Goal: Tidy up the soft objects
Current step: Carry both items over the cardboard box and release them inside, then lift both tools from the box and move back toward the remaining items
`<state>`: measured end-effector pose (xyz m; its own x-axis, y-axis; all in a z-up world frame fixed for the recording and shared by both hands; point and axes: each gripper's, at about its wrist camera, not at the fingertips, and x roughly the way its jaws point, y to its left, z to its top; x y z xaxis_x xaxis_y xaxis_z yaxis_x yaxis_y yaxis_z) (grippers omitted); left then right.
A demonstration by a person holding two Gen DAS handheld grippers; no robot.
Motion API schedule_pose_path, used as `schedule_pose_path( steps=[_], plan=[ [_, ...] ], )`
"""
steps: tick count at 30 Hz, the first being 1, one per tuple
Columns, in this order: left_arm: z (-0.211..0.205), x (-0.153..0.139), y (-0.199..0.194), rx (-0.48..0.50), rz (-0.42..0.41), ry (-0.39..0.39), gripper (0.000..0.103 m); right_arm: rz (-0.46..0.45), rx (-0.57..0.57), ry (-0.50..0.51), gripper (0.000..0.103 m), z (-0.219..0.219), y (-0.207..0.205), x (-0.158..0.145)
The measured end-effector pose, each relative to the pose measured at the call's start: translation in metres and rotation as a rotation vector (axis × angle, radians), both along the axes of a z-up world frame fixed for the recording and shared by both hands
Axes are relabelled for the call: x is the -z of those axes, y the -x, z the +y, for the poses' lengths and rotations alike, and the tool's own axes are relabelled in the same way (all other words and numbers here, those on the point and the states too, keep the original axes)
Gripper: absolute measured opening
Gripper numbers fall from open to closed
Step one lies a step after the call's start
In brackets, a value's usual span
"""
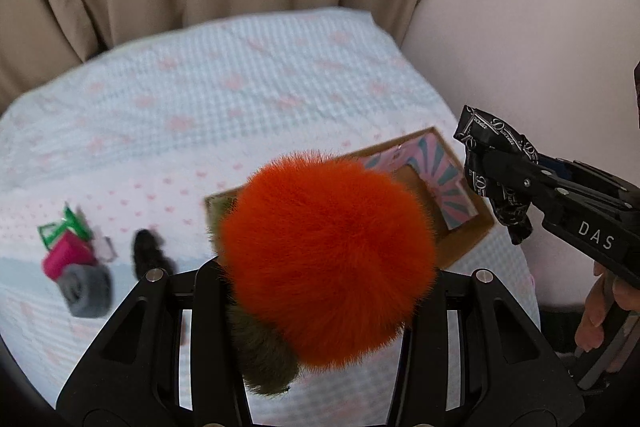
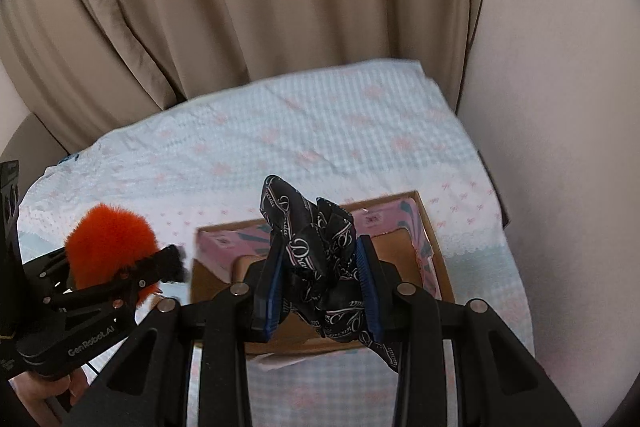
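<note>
My left gripper (image 1: 320, 267) is shut on an orange fur pompom (image 1: 328, 259) with an olive-green fur piece (image 1: 264, 359) hanging under it. It hangs above the bed, just left of an open cardboard box (image 1: 464, 235) with a pink and teal lining. My right gripper (image 2: 320, 267) is shut on a black printed fabric scrunchie (image 2: 320, 259), held above the same box (image 2: 436, 259). The right gripper and scrunchie (image 1: 496, 183) show at the right of the left wrist view. The pompom (image 2: 108, 247) shows at the left of the right wrist view.
On the checked bedspread (image 1: 240, 99) at the left lie a black furry item (image 1: 148, 255), a grey roll (image 1: 86, 289), a pink roll (image 1: 66, 257) and a green-and-white piece (image 1: 64, 227). Beige curtains (image 2: 240, 7) hang behind the bed. A pale wall (image 2: 560, 107) is at the right.
</note>
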<state>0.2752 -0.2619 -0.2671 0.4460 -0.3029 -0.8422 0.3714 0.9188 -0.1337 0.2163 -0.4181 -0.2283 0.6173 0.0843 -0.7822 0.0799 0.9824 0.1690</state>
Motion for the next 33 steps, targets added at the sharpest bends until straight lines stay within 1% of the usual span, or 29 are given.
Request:
schedule_pose_path(
  steps=[4,6,8,11,13,16,17,18,19,20,21,22,23,24,25,27,31,32,33],
  plan=[
    [-0.021,0.044,-0.029,0.008,0.075,-0.06,0.038,0.048,-0.002,-0.046,0.031,-0.028,-0.028,0.038],
    [-0.031,0.067,-0.042,0.004,0.146,-0.094,0.038,0.077,0.005,-0.083,0.031,-0.037,-0.04,0.056],
    [-0.039,0.09,-0.05,0.003,0.21,-0.114,0.038,0.105,-0.005,-0.116,0.031,-0.042,-0.05,0.071],
    [-0.043,0.118,-0.055,0.012,0.269,-0.139,0.038,0.151,-0.023,-0.145,0.031,-0.041,-0.063,0.094],
    [-0.047,0.129,-0.055,0.017,0.289,-0.155,0.038,0.183,-0.035,-0.154,0.031,-0.039,-0.07,0.108],
    [-0.051,0.14,-0.054,0.03,0.294,-0.196,0.038,0.237,-0.031,-0.193,0.031,-0.038,-0.076,0.128],
    [-0.052,0.141,-0.054,0.034,0.294,-0.205,0.041,0.259,-0.029,-0.205,0.031,-0.038,-0.079,0.134],
    [-0.052,0.142,-0.054,0.041,0.294,-0.21,0.052,0.284,-0.031,-0.218,0.033,-0.037,-0.081,0.14],
    [-0.053,0.143,-0.053,0.048,0.295,-0.214,0.078,0.304,-0.032,-0.225,0.034,-0.036,-0.083,0.144],
    [-0.052,0.144,-0.053,0.053,0.295,-0.222,0.094,0.325,-0.029,-0.224,0.041,-0.035,-0.085,0.148],
    [-0.051,0.143,-0.053,0.053,0.296,-0.233,0.103,0.344,-0.028,-0.215,0.05,-0.034,-0.088,0.152],
    [-0.049,0.142,-0.052,0.049,0.291,-0.242,0.103,0.351,-0.024,-0.207,0.056,-0.034,-0.089,0.153],
    [-0.047,0.142,-0.051,0.047,0.292,-0.25,0.103,0.344,-0.014,-0.205,0.076,-0.035,-0.089,0.153],
    [-0.045,0.143,-0.051,0.047,0.299,-0.252,0.103,0.335,-0.01,-0.213,0.099,-0.036,-0.089,0.152],
    [-0.042,0.143,-0.051,0.043,0.305,-0.246,0.103,0.327,-0.006,-0.223,0.103,-0.038,-0.088,0.151],
    [-0.037,0.143,-0.049,0.034,0.313,-0.232,0.103,0.323,-0.005,-0.224,0.103,-0.039,-0.087,0.148],
    [-0.031,0.136,-0.045,0.025,0.316,-0.217,0.103,0.313,-0.027,-0.193,0.103,-0.037,-0.085,0.142],
    [-0.03,0.133,-0.044,0.026,0.314,-0.216,0.103,0.306,-0.025,-0.178,0.103,-0.037,-0.084,0.139],
    [-0.029,0.13,-0.043,0.027,0.296,-0.216,0.103,0.295,-0.018,-0.163,0.103,-0.037,-0.082,0.136]
  ],
)
